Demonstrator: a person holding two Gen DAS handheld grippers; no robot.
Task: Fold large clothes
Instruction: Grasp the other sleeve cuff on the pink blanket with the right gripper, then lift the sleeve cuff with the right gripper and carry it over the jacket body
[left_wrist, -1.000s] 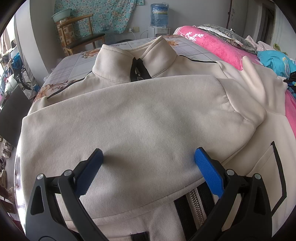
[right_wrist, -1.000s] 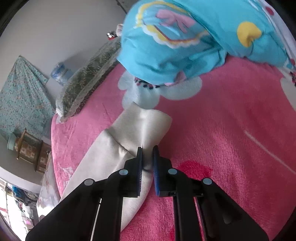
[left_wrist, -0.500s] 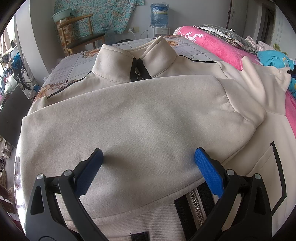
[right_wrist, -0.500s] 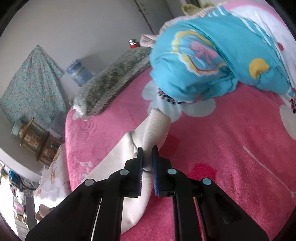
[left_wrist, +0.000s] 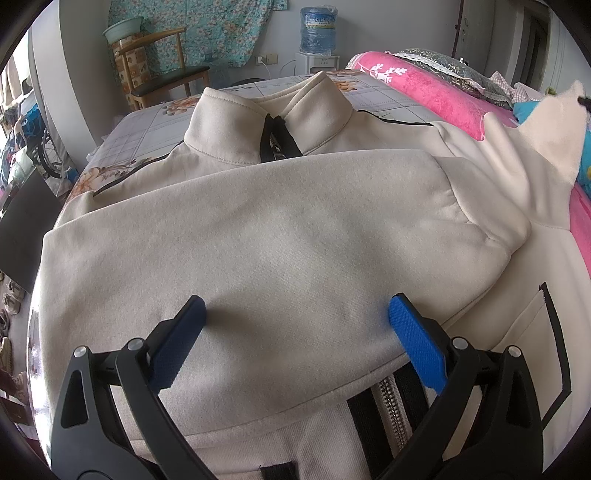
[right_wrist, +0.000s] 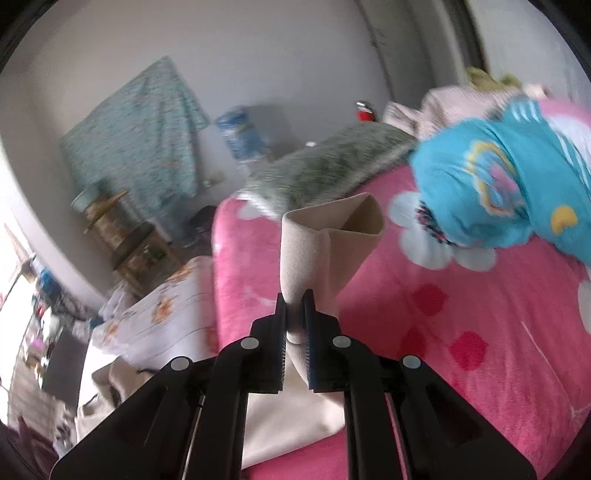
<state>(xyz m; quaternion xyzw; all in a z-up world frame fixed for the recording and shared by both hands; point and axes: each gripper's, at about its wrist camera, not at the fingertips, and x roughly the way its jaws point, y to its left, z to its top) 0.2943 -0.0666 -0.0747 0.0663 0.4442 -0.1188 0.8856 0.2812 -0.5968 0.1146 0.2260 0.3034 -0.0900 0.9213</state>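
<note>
- The cream fleece zip jacket (left_wrist: 280, 258) lay spread on the bed.
- The right tool (right_wrist: 294, 325) was clenched on its cuff (right_wrist: 332, 236), raised above the pink blanket (right_wrist: 461, 314).
- The left tool (left_wrist: 295, 332) was released, hovering over the folded sleeve.
- Judgement: carry the cuff across the chest, keeping it taut.

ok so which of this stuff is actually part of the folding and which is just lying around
Part of the job:
- beige jacket, one sleeve already folded across its front
- its other sleeve, pinched near the cuff by the right gripper
- left gripper, fingers open over the folded sleeve

Just lying about:
- pink blanket
- blue printed garment
- water bottle
- wooden chair
</note>
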